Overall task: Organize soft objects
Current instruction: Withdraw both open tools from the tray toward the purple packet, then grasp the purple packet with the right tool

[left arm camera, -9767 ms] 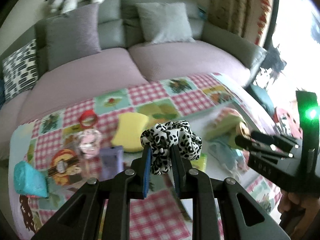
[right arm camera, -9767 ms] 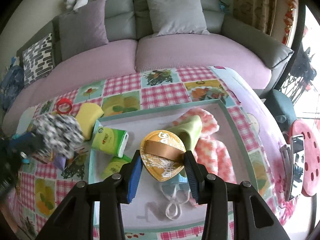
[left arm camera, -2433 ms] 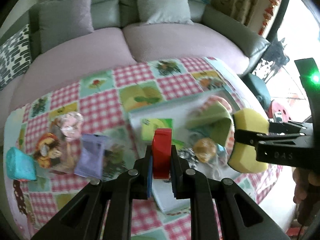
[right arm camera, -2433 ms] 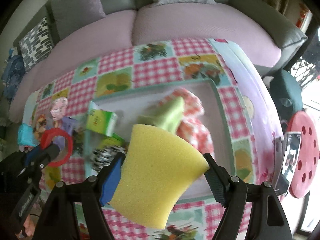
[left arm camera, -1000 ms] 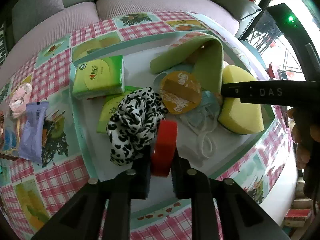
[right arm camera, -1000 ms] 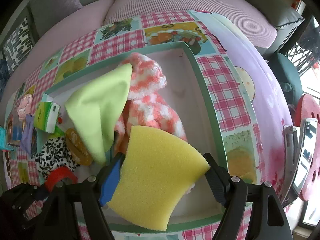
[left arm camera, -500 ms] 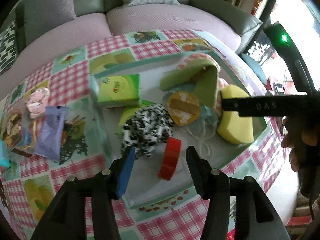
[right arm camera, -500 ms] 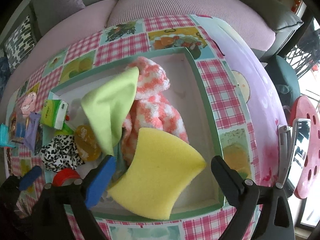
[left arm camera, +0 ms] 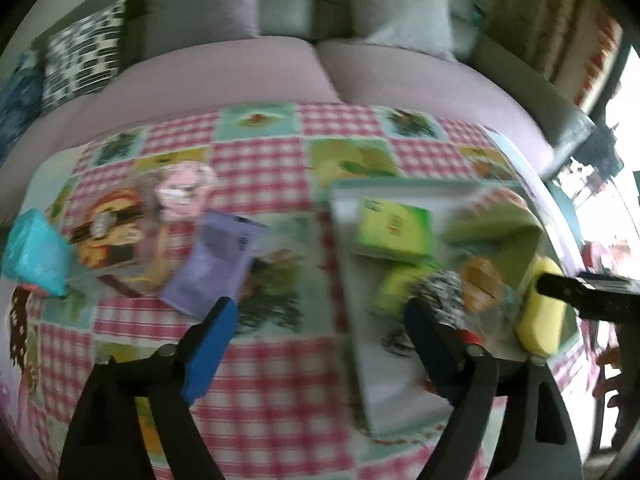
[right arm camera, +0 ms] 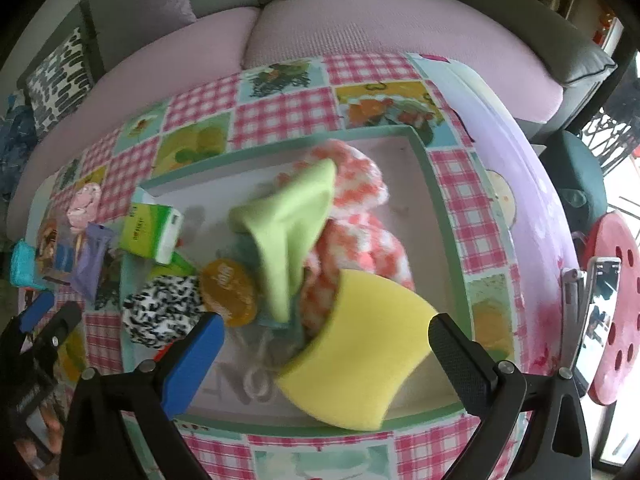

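Now both claws opening, empty; yellow sponge tilted, long axis up-right.

The tray's bare far right corner is left free, while its near half is blocked by the yellow sponge, green cloth and spotted scrunchie.

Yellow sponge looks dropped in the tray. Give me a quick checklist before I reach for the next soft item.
1. Yellow foam sponge inside teal-rimmed tray: ok.
2. Right claw clear of sponge, jaws opening: ok.
3. Left claw empty, jaws opening: ok.
4. Red ring in tray: cannot tell, mostly hidden.
5. Purple packet left on checked cloth, outside tray: not ok.
6. Teal pouch outside tray: not ok.
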`<action>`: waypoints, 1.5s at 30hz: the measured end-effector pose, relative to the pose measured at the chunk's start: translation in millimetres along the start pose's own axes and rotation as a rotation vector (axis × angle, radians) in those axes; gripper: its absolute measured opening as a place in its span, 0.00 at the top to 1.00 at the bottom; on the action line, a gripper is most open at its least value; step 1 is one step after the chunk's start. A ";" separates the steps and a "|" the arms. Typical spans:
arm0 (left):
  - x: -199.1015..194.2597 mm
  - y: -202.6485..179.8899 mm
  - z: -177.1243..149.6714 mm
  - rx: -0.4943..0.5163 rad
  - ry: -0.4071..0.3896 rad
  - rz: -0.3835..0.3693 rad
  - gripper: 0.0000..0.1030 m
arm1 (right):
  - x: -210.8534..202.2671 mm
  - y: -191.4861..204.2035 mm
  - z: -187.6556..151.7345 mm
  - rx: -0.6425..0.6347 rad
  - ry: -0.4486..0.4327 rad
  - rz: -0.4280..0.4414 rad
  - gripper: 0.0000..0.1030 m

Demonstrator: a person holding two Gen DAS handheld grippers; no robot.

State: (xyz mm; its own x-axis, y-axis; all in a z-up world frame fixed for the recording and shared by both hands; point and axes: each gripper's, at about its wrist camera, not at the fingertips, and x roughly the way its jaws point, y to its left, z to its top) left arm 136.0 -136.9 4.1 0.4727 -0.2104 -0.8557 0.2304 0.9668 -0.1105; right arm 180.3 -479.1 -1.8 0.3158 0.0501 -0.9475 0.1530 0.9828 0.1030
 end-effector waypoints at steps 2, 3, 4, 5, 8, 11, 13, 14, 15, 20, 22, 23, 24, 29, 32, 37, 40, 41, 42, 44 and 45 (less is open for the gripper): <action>-0.8 17.2 3.4 -0.036 -0.016 0.021 0.11 | -2.9 6.6 2.5 -0.006 -0.006 0.004 0.00; -2.1 24.9 4.2 -0.051 -0.021 0.030 0.11 | -4.9 10.6 3.8 -0.014 -0.009 0.007 0.00; -4.0 32.7 5.0 -0.065 -0.028 0.039 0.11 | -6.8 14.3 5.0 -0.022 -0.012 0.013 0.00; -6.1 41.1 6.4 -0.082 -0.037 0.049 0.11 | -8.8 19.2 6.7 -0.032 -0.018 0.019 0.00; -14.5 66.0 10.2 -0.131 -0.068 0.065 0.11 | -16.4 33.7 12.8 -0.057 -0.042 0.030 0.00; -20.4 86.9 13.7 -0.172 -0.086 0.079 0.11 | -25.2 52.8 19.8 -0.080 -0.066 0.058 0.00; -23.5 102.2 15.7 -0.200 -0.088 0.082 0.11 | -29.5 67.4 24.3 -0.099 -0.078 0.076 0.00; -24.5 108.0 16.3 -0.210 -0.089 0.079 0.11 | -31.0 73.4 25.7 -0.107 -0.081 0.081 0.00; -25.0 113.3 17.3 -0.220 -0.088 0.076 0.11 | -33.1 81.8 26.9 -0.119 -0.086 0.090 0.00; -28.0 135.9 17.1 -0.234 -0.066 0.080 0.11 | -36.6 123.2 34.2 -0.165 -0.098 0.143 0.00; -28.2 143.7 17.4 -0.240 -0.054 0.074 0.11 | -34.3 138.4 35.3 -0.176 -0.091 0.166 0.00; -28.7 149.3 17.5 -0.248 -0.048 0.067 0.11 | -33.2 146.1 36.0 -0.182 -0.087 0.171 0.00; -29.0 153.0 17.7 -0.252 -0.044 0.065 0.11 | -31.2 155.7 37.0 -0.192 -0.084 0.174 0.00; -32.0 175.0 16.5 -0.276 -0.026 0.065 0.11 | -18.3 198.8 42.5 -0.232 -0.065 0.197 0.00; -32.2 189.3 16.5 -0.295 -0.021 0.072 0.11 | -7.6 223.0 44.1 -0.257 -0.050 0.201 0.00; -29.8 205.6 16.8 -0.306 -0.013 0.077 0.11 | 15.8 248.0 39.6 -0.270 -0.009 0.190 0.00; -28.2 210.2 18.6 -0.306 -0.010 0.073 0.11 | 29.8 257.8 38.3 -0.270 0.015 0.186 0.00; -28.0 211.8 19.6 -0.304 -0.009 0.070 0.11 | 34.9 261.2 38.1 -0.269 0.022 0.186 0.00; -28.0 212.9 20.5 -0.303 -0.008 0.068 0.11 | 40.0 264.8 38.2 -0.270 0.029 0.183 0.00; -27.3 214.6 23.1 -0.295 -0.009 0.068 0.11 | 49.1 270.4 39.3 -0.271 0.038 0.174 0.00; -26.7 215.2 24.2 -0.291 -0.008 0.072 0.11 | 53.9 272.6 39.9 -0.269 0.043 0.169 0.00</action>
State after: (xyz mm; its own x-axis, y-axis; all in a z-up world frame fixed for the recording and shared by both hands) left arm 193.6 73.3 15.4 0.4862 -0.1401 -0.8625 -0.0571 0.9799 -0.1914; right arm 276.4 -215.5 -12.7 0.2746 0.2182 -0.9365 -0.1533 0.9714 0.1814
